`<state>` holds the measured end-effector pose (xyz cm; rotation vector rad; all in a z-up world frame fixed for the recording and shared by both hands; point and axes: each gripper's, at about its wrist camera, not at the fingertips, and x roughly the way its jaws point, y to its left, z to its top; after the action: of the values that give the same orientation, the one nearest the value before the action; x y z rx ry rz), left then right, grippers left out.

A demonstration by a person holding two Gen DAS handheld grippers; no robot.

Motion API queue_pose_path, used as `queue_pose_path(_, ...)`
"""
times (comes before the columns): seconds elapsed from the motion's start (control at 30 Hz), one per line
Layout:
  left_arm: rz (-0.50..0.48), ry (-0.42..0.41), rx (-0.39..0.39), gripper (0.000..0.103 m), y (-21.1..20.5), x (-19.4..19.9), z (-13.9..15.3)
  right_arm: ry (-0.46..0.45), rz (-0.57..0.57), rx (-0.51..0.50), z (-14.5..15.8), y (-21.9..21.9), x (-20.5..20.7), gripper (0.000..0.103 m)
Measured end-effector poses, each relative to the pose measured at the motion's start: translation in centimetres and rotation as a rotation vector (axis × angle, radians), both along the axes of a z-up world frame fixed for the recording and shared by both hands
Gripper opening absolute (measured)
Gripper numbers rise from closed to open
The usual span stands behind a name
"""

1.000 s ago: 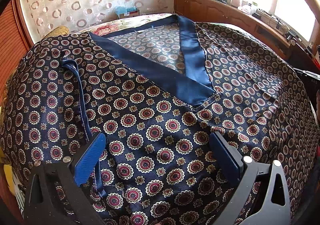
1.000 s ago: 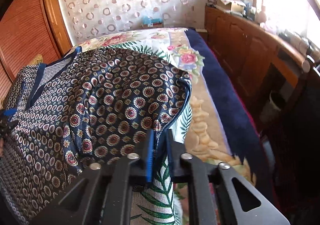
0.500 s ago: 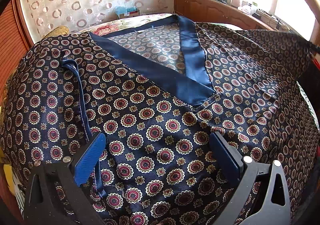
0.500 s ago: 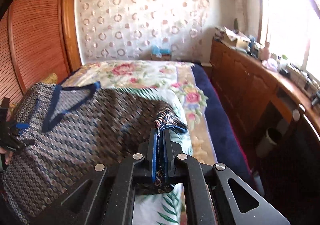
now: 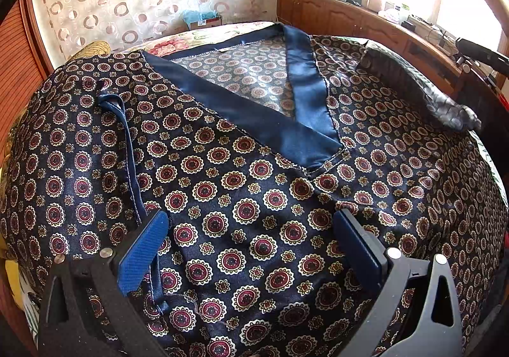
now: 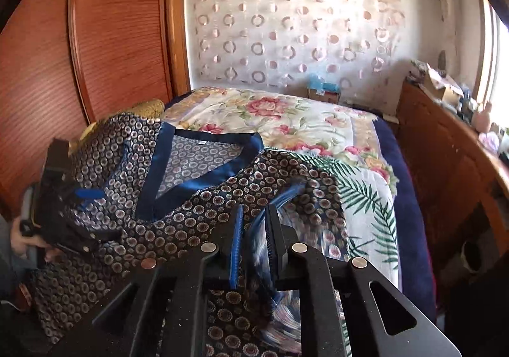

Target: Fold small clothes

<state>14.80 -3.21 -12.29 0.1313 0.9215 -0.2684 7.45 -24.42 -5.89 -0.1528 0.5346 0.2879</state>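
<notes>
A navy patterned top point(image 5: 241, 191) with a plain blue V-neck band point(image 5: 280, 125) lies spread on the bed; it also shows in the right wrist view point(image 6: 197, 204). My left gripper point(image 5: 251, 239) is open, its blue pads resting low over the chest of the top. My right gripper point(image 6: 254, 229) has its jaws slightly apart with the sleeve edge point(image 6: 289, 195) still between them, the sleeve folded inward over the body. The folded sleeve shows in the left wrist view point(image 5: 423, 93) at the right.
The bed has a floral cover point(image 6: 286, 121) with a navy border point(image 6: 404, 198). A wooden cabinet point(image 6: 445, 147) with clutter runs along the right. A wooden wardrobe point(image 6: 79, 48) stands on the left. A yellow pillow point(image 6: 149, 107) lies by it.
My right gripper has lifted the sleeve and carried it left over the top's body, and its jaws have parted slightly. My left gripper has stayed put.
</notes>
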Motion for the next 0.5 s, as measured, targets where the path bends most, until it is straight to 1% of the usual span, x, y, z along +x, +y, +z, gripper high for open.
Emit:
queue_pose_path(0.03,0.0,0.0,0.0,0.103,0.0,0.0,0.0,0.004,-0.005,0.01,-0.1,-0.4,0.0,0.018)
queue_pose_path(0.07,0.0,0.0,0.0,0.103,0.0,0.0,0.0,0.005,-0.015,0.016,-0.2,-0.8,0.1,0.025)
queue_pose_path(0.13,0.0,0.0,0.0,0.103,0.0,0.0,0.0,0.005,-0.042,0.016,-0.4,-1.5,0.4,0.031)
queue_pose_path(0.2,0.0,0.0,0.0,0.103,0.0,0.0,0.0,0.021,-0.064,0.005,-1.0,-2.5,0.7,0.031)
queue_pose_path(0.3,0.0,0.0,0.0,0.103,0.0,0.0,0.0,0.047,-0.101,-0.032,-2.1,-1.9,2.1,0.031)
queue_pose_path(0.33,0.0,0.0,0.0,0.103,0.0,0.0,0.0,0.071,-0.116,-0.041,-2.7,-2.1,2.8,0.032)
queue_pose_path(0.37,0.001,0.0,0.0,0.103,0.0,0.0,0.0,0.086,-0.122,-0.044,-3.0,-1.9,3.5,0.038)
queue_pose_path(0.4,0.001,-0.001,0.001,0.103,0.0,0.0,0.0,0.107,-0.13,-0.046,-3.2,-2.0,4.1,0.04)
queue_pose_path(0.5,0.007,-0.006,-0.001,0.103,0.2,-0.2,0.2,0.166,-0.155,-0.063,-4.1,-2.1,7.1,0.041)
